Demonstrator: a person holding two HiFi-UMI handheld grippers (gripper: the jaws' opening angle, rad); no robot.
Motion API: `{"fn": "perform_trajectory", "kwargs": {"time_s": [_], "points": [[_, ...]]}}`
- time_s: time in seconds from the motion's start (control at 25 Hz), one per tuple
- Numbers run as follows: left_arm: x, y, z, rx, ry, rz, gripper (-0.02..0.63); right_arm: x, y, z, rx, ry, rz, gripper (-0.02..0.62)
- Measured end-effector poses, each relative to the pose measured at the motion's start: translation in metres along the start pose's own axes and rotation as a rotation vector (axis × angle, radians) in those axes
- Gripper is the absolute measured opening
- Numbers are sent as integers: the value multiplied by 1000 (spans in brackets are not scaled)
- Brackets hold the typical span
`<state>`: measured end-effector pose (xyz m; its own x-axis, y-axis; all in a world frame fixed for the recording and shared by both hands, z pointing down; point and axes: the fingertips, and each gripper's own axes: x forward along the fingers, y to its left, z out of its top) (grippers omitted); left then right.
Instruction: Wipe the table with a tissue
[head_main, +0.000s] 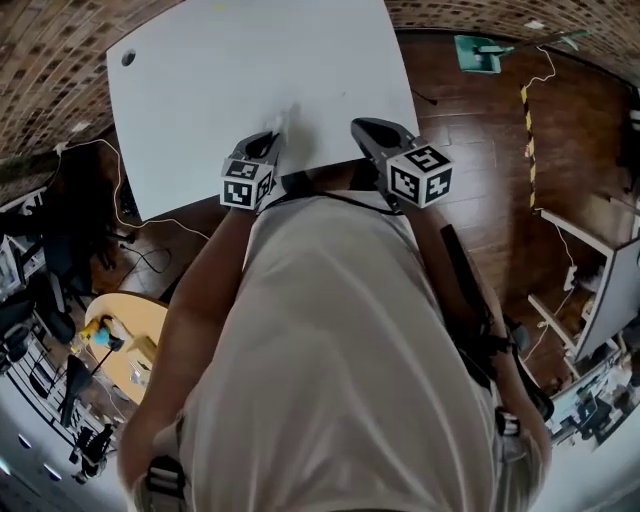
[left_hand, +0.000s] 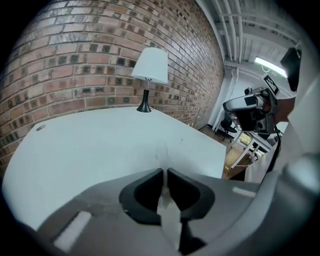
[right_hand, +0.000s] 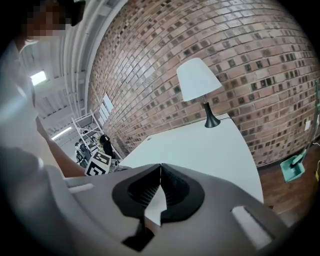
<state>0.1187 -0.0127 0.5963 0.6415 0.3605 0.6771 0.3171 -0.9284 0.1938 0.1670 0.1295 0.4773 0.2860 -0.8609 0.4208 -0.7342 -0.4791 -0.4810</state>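
Observation:
The white table fills the top of the head view. My left gripper is over its near edge, shut on a thin white tissue. In the left gripper view the tissue is pinched between the dark pads and sticks up past the left gripper over the table. My right gripper hovers over the same edge, a little to the right. Seen from its own camera, the right gripper is shut with its tips touching and nothing held, above the table.
A white-shaded lamp stands at the table's far side by the brick wall. A cable hole sits in the far left corner. A teal dustpan lies on the wooden floor to the right. A low yellow table stands to my left.

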Motion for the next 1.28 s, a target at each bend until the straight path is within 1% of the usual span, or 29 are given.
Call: {"fn": "perform_trajectory", "kwargs": {"time_s": [0.12, 0.36, 0.56, 0.72, 0.88, 1.0, 1.16, 1.28], "points": [[17, -9, 9, 11, 21, 16, 37, -6, -23, 6, -3, 18, 23, 8], [49, -5, 20, -39, 65, 76, 37, -9, -58, 22, -2, 23, 55, 9], [72, -13, 28, -60, 97, 115, 37, -16, -85, 25, 11, 36, 80, 9], [78, -13, 28, -111, 112, 180, 37, -20, -106, 32, 15, 46, 98, 9], [79, -11, 31, -168, 89, 226, 37, -22, -119, 38, 18, 53, 122, 9], [82, -12, 33, -185, 85, 240, 35, -19, -124, 38, 29, 60, 141, 9], [91, -20, 40, -183, 89, 241, 35, -18, -124, 38, 31, 67, 174, 9], [98, -29, 44, -164, 91, 239, 35, -20, -129, 41, 36, 62, 180, 9]]}}
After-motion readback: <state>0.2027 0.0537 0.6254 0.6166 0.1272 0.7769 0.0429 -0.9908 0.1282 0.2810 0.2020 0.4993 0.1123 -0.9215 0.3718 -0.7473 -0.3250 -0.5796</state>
